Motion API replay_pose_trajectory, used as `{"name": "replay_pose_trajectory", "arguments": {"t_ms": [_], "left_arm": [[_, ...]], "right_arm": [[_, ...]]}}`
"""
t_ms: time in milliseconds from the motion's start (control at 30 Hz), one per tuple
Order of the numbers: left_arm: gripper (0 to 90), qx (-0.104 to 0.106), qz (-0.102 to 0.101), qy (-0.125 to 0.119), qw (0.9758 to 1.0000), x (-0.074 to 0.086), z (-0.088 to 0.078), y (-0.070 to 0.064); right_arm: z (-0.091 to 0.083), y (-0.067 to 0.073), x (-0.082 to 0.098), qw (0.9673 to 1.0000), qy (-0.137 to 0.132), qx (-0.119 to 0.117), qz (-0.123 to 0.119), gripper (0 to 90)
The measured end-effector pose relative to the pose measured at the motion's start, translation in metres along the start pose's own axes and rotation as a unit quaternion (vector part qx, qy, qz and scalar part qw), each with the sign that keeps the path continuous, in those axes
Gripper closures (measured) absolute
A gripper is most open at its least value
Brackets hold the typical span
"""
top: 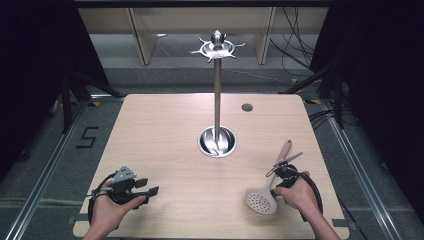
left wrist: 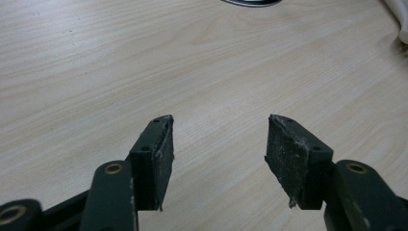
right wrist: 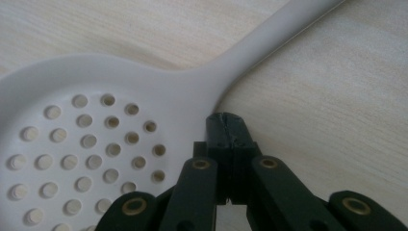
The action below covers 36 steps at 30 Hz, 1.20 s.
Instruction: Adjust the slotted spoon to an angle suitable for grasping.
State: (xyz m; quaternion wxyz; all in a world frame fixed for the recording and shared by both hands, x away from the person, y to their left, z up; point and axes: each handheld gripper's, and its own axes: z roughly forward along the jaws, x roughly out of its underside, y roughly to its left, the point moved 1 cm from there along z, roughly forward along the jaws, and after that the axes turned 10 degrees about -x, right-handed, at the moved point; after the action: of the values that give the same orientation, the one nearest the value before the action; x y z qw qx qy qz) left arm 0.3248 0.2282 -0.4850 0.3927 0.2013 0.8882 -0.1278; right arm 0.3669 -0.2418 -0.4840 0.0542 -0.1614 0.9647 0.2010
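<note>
Wooden bench [top: 165, 130], pale grain, squared off at the far edge. At its centre stands a tall steel utensil stand [top: 217, 95]: round dished base, slim pole, ring of hooks at the top, all empty. Near right lies a white slotted skimmer [top: 265, 196], flat on the bench; perforated head toward the near edge, handle running away far and slightly right, so the long axis goes roughly near-to-far. Right gripper [right wrist: 226, 126] sits at the skimmer's neck, just right of the head; jaws clenched together, tips touching or just beside the head's edge, nothing visibly between them. It is far the nearer hand. Left gripper [left wrist: 219, 144] rests near left, well apart from the skimmer, jaws released and wide, bare bench between them. Judgement: a pick-up calls for the right jaws to open and straddle the handle across its axis.
</note>
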Motion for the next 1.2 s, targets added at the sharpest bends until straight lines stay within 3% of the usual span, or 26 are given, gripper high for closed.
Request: {"name": "replay_pose_trajectory", "arguments": {"t_ms": [33,67,100,200,267,300,333,367,400,467,500,533,633,733,867,900,933,1033,1067,1100,1133,1167,1200], "left_arm": [[42.3,0.0,0.0,0.0,1.0,0.0,0.0,0.0],[42.3,0.0,0.001,0.002,1.0,0.0,0.0,0.0],[42.3,0.0,0.0,0.002,1.0,0.0,0.0,0.0],[42.3,0.001,-0.003,0.002,1.0,0.0,-0.001,0.0],[42.3,0.0,-0.005,0.0,1.0,0.001,0.0,0.0],[42.3,0.0,-0.005,-0.001,1.0,0.001,0.0,0.0],[42.3,0.001,-0.005,-0.001,1.0,0.001,0.0,0.0],[42.2,0.002,-0.012,-0.005,0.9999,0.001,0.0,-0.001],[42.2,0.002,-0.012,-0.005,0.9999,0.001,0.0,-0.001],[42.3,0.002,-0.01,-0.005,0.9999,0.001,0.0,-0.001],[42.2,-0.001,-0.011,-0.007,0.9999,0.001,-0.001,-0.001],[42.3,-0.002,-0.009,-0.005,0.9999,0.001,-0.001,-0.001],[42.3,-0.001,-0.005,-0.002,1.0,0.001,-0.002,0.0],[42.3,0.001,-0.005,0.0,1.0,0.001,-0.002,0.001],[42.2,0.001,-0.007,0.0,1.0,0.002,-0.003,0.001],[42.3,0.001,-0.003,0.0,1.0,0.002,-0.003,0.002],[42.3,0.002,-0.012,-0.008,0.9999,0.002,-0.002,0.001],[42.2,0.001,-0.017,-0.008,0.9998,0.003,-0.002,0.001],[42.2,0.001,-0.018,-0.009,0.9998,0.003,-0.002,0.001],[42.2,0.001,-0.018,-0.009,0.9998,0.003,-0.002,0.001],[42.2,0.001,-0.018,-0.009,0.9998,0.003,-0.002,0.001],[42.2,0.001,-0.017,-0.006,0.9998,0.003,-0.002,0.001],[42.2,-0.001,-0.016,-0.004,0.9999,0.003,-0.002,0.001]], "right_arm": [[0.0,0.003,0.001,1.0,0.004,0.003,0.002,90.0],[0.001,0.003,0.001,0.9997,0.0,0.012,-0.019,90.0],[0.002,0.008,0.002,0.9998,0.0,0.018,0.003,90.0],[0.004,0.009,0.002,0.9986,-0.002,0.042,-0.034,90.0],[0.004,0.012,0.002,0.9969,0.013,0.056,-0.054,90.0],[0.004,0.013,0.003,0.9976,0.017,0.04,-0.053,90.0],[0.005,0.014,0.004,0.9958,0.021,0.055,-0.07,90.0],[0.006,0.019,0.005,0.9944,0.023,0.079,-0.065,90.0],[0.006,0.02,0.005,0.9928,0.029,0.089,-0.075,90.0],[0.007,0.022,0.005,0.9941,0.028,0.078,-0.069,90.0],[0.007,0.027,0.007,0.9915,0.032,0.096,-0.082,90.0],[0.007,0.029,0.008,0.9925,0.035,0.087,-0.079,90.0],[0.008,0.034,0.01,0.991,0.042,0.088,-0.091,90.0],[0.009,0.036,0.013,0.9909,0.03,0.08,-0.104,90.0],[0.006,0.036,0.015,0.9923,0.037,0.061,-0.102,90.0],[0.004,0.033,0.013,0.9942,0.027,0.052,-0.09,89.2],[0.001,0.03,0.011,0.9954,0.012,0.05,-0.081,86.2],[-0.015,0.017,0.0,0.9972,-0.026,0.055,-0.043,79.4],[-0.02,0.011,-0.003,0.997,-0.041,0.054,-0.037,75.9],[-0.024,0.007,-0.008,0.9969,-0.052,0.057,-0.017,72.8],[-0.024,0.007,-0.008,0.9969,-0.052,0.057,-0.017,72.8],[-0.032,-0.002,-0.015,0.995,-0.08,0.058,0.012,69.0],[-0.034,-0.005,-0.017,0.9942,-0.086,0.062,0.019,67.4]]}}
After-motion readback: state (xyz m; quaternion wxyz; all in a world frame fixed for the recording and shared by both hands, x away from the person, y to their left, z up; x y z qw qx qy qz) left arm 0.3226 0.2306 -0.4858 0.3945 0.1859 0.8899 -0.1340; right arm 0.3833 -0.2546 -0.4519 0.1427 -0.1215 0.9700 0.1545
